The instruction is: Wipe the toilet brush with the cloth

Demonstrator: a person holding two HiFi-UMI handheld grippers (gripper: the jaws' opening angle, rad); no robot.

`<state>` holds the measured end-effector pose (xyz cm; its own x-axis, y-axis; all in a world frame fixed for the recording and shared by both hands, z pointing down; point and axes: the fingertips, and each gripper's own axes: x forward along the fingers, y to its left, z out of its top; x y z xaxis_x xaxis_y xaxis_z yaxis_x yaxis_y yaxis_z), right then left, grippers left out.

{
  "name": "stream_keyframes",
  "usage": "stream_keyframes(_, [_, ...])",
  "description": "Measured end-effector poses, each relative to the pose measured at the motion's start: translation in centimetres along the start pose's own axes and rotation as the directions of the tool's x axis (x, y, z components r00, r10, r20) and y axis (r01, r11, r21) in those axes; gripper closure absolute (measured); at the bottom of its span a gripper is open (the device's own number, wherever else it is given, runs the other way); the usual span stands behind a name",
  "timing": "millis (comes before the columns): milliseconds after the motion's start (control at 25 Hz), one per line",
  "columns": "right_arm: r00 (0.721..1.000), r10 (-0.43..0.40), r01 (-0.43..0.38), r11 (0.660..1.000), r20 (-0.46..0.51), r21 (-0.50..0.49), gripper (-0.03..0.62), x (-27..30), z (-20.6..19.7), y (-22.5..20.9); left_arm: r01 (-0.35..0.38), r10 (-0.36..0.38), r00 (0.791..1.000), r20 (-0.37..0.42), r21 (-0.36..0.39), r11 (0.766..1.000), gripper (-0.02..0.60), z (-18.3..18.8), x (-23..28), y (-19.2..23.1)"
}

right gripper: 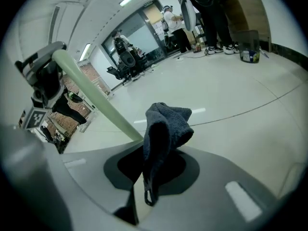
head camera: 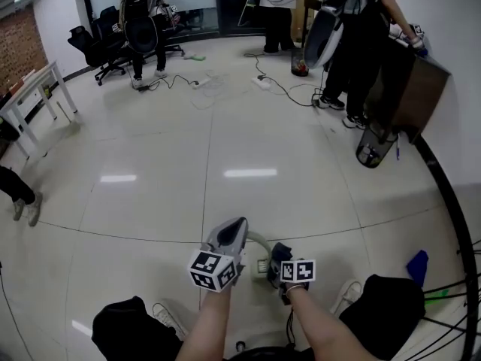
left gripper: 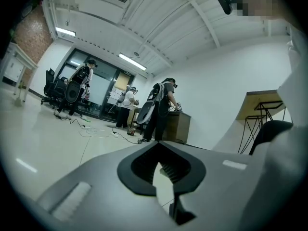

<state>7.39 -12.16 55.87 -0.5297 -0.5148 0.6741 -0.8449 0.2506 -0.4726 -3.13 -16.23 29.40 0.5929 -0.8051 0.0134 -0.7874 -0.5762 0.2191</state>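
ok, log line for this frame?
left gripper: shut on toilet brush handle | right gripper: shut on cloth | cloth beside handle, contact unclear

Dark bunched cloth [right gripper: 166, 129], pale-green toilet brush [right gripper: 96, 99] handle perhaps touching

Glossy tile floor [head camera: 225, 126] before you, black chairs [head camera: 98, 47] by far glass doors [head camera: 188, 2], white table [head camera: 34, 89] and brick wall [head camera: 15, 47] on your left, wooden cabinet [head camera: 421, 96] on your right.
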Motion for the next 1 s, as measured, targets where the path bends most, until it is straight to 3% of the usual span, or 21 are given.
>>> stream_keyframes(240, [0.997,0.028,-0.023,0.997,-0.069,0.078,0.532,1.2,-3.2,-1.2,0.018,-0.016,0.999,-0.042,0.033,0.999,0.575,-0.6,-0.3,-0.5])
stream_keyframes(440, [1.000,0.010,-0.010,0.999,0.001,-0.038,0.533,-3.5,-0.6,-0.3,0.032,-0.031,0.999,-0.019,0.028,0.999,0.575,0.4,0.5,-0.8])
stream_keyframes(600, [0.998,0.065,-0.065,0.988,-0.009,-0.139,0.533,-6.1,-0.9,4.2,0.041,-0.041,0.998,-0.038,0.007,0.999,0.575,0.0,0.3,-1.0])
stream_keyframes(760, [0.986,0.166,-0.167,0.945,-0.028,-0.282,0.533,-7.3,-1.1,10.8,0.057,-0.058,0.998,-0.022,-0.030,0.998,0.575,-0.1,0.1,-1.3])
stream_keyframes(880, [0.975,0.216,-0.182,0.911,0.051,-0.371,0.533,-8.0,2.0,15.4,0.074,-0.075,0.997,-0.007,-0.055,0.996,0.575,0.0,-0.2,-1.3])
stream_keyframes(1000, [0.964,0.242,-0.180,0.898,0.109,-0.401,0.533,-8.5,5.8,18.0,0.085,-0.086,0.996,-0.005,-0.071,0.994,0.575,0.0,-0.2,-1.3])
